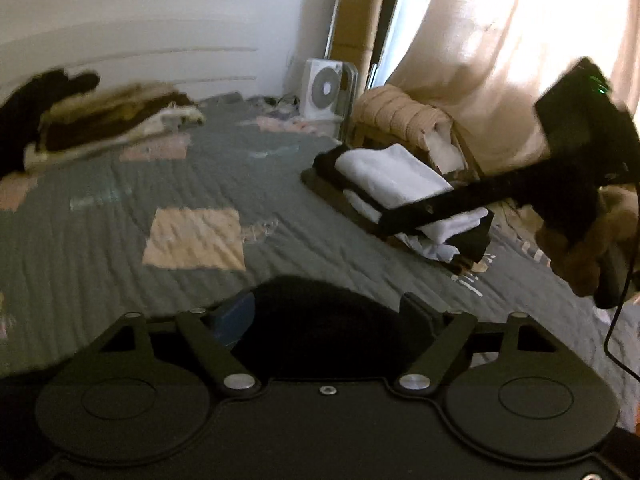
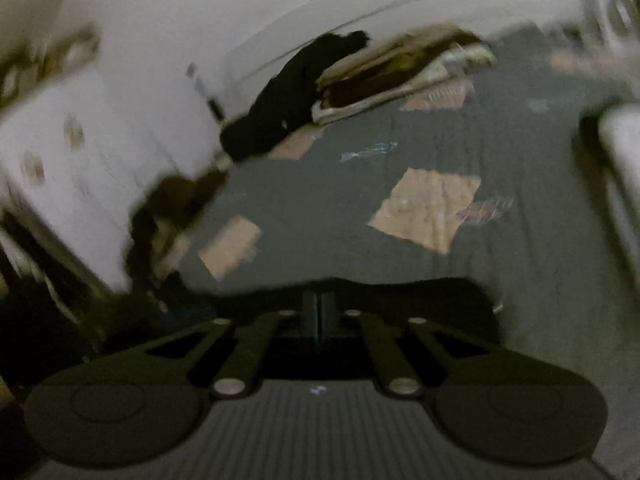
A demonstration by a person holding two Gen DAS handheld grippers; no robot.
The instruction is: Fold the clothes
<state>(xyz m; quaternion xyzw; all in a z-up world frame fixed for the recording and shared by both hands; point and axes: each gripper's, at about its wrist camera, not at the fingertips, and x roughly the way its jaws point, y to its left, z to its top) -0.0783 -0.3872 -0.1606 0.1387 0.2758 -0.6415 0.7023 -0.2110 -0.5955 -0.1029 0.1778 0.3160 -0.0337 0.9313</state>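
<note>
My left gripper (image 1: 326,316) stands open above the grey quilted bed (image 1: 120,280). A black garment (image 1: 320,336) bulges up between its fingers, and the pads do not press on it. A hand (image 1: 580,264) holds my right gripper (image 1: 386,220) at the right, its fingers reaching in front of a stack of folded white and black clothes (image 1: 396,180). In the right wrist view the right gripper (image 2: 318,300) is shut, fingers together. Black cloth (image 2: 420,296) spreads just past the tips. I cannot tell whether a fold is pinched.
A heap of unfolded brown, white and black clothes (image 1: 100,120) lies at the bed's far left against the wall, also the heap (image 2: 380,76) in the right wrist view. A white fan (image 1: 326,88), a wicker chair (image 1: 400,116) and a bright curtain (image 1: 520,60) stand beyond the bed.
</note>
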